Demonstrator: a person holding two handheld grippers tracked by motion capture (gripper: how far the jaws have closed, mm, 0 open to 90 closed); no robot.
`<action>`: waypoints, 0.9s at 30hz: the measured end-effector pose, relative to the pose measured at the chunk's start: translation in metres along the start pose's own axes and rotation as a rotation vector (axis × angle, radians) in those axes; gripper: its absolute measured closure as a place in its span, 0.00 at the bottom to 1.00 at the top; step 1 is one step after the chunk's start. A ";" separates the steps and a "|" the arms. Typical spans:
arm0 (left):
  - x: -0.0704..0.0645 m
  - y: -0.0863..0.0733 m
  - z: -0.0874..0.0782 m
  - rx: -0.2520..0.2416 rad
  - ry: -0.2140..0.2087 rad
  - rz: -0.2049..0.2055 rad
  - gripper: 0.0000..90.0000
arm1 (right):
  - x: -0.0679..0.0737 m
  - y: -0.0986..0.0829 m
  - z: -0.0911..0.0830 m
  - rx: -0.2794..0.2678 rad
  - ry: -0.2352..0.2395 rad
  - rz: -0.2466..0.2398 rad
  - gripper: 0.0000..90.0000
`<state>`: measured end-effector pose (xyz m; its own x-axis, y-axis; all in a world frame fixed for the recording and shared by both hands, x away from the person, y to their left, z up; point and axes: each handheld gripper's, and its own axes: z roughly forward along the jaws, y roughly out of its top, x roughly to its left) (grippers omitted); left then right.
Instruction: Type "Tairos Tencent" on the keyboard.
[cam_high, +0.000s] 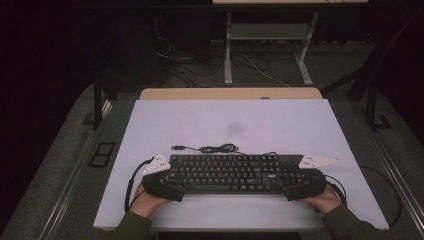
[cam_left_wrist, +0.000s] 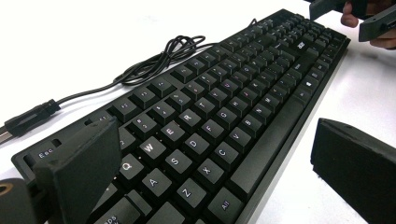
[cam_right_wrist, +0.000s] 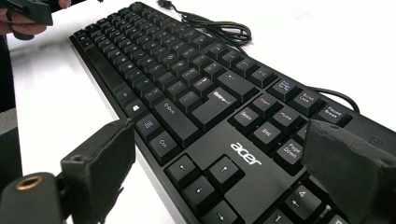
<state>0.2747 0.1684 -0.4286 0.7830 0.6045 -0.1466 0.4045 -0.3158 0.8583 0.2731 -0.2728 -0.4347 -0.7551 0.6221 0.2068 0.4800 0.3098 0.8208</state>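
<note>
Both the left gripper (cam_high: 172, 187) and right gripper (cam_high: 295, 186) straddle the keyboard (cam_high: 227, 172) ends with jaws spread, so closing evenly together should probably keep it level.

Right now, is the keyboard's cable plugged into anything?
No: the cable lies coiled behind the keyboard, its plug loose on the table.

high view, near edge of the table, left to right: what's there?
Left hand → left gripper → keyboard → right gripper → right hand.
</note>
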 end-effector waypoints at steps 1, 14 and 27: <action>0.000 0.000 0.000 0.000 0.000 -0.001 0.01 | 0.000 0.000 0.000 0.002 0.001 0.002 0.11; 0.001 0.002 0.003 -0.007 -0.001 -0.012 0.01 | -0.001 0.006 0.009 0.006 0.025 0.005 0.11; 0.002 0.002 0.005 -0.006 0.002 -0.009 0.01 | 0.005 0.022 0.024 -0.001 0.059 -0.014 0.11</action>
<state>0.2799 0.1654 -0.4294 0.7785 0.6085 -0.1536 0.4089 -0.3062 0.8597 0.2902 -0.2457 -0.4279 -0.7870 0.5740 0.2261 0.4686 0.3178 0.8243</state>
